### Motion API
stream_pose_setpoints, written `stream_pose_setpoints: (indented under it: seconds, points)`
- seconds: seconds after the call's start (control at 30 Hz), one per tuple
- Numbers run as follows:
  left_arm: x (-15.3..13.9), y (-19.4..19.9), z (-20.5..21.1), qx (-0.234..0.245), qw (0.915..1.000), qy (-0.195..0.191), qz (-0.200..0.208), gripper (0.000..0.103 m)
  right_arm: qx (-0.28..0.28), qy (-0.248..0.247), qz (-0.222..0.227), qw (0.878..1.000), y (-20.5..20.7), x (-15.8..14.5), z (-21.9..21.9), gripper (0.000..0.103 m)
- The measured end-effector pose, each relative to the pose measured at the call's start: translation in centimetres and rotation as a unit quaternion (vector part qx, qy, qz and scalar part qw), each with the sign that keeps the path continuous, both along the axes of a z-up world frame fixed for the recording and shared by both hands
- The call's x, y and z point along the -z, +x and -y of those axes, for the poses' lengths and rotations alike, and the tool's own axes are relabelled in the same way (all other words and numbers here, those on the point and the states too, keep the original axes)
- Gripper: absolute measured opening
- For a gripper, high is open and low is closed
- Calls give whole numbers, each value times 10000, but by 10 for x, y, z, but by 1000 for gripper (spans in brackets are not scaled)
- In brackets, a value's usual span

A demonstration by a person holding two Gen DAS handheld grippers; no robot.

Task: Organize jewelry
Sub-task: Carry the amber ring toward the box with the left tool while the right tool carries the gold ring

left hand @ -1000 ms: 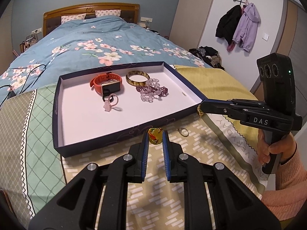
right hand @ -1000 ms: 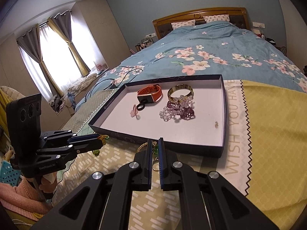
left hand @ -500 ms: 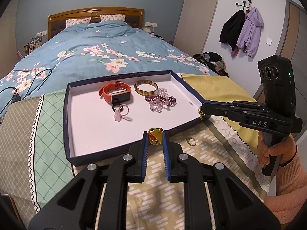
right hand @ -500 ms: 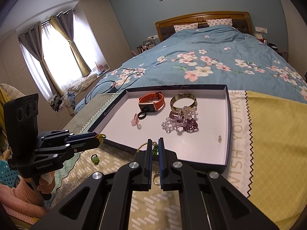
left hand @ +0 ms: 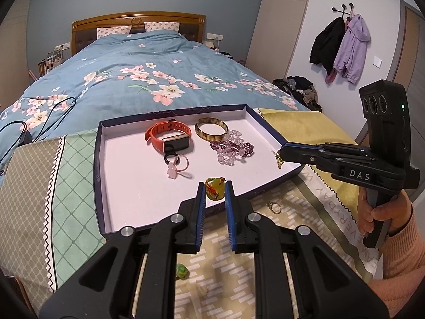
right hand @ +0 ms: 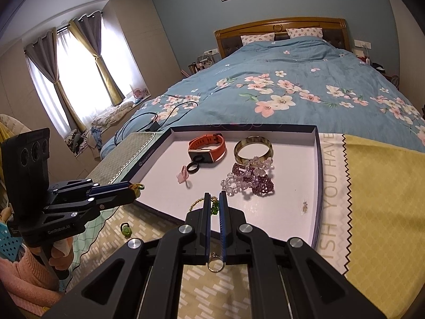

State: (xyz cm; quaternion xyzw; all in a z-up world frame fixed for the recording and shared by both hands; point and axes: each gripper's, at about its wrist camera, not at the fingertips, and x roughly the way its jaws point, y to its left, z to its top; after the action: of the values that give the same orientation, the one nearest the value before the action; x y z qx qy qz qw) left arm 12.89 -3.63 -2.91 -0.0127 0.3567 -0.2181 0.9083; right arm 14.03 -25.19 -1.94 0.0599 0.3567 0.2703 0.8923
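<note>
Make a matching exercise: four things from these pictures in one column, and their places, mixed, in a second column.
Things:
1. orange watch
2. yellow pendant
3. gold ring
4. green bead

Places:
A. between the fingers of the left gripper
B. in the tray, next to the bangle
C. on the cloth, under the left gripper
D. on the cloth, just outside the tray's near wall, under the right gripper

Pairs: 1-B, 2-A, 3-D, 4-C

Both tongs have carried their catch from above the patterned cloth to over the tray's near edge: the left tongs with the yellow pendant, the right tongs with the gold chain.
</note>
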Motion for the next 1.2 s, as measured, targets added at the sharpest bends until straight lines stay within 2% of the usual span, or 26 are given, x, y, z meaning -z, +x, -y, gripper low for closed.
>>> stream_pose_setpoints:
  seconds: [1.2]
  points:
    - [10, 27, 1, -206, 9997, 82, -121, 15, -2, -68, -22, 10000, 23, 2, -7, 5]
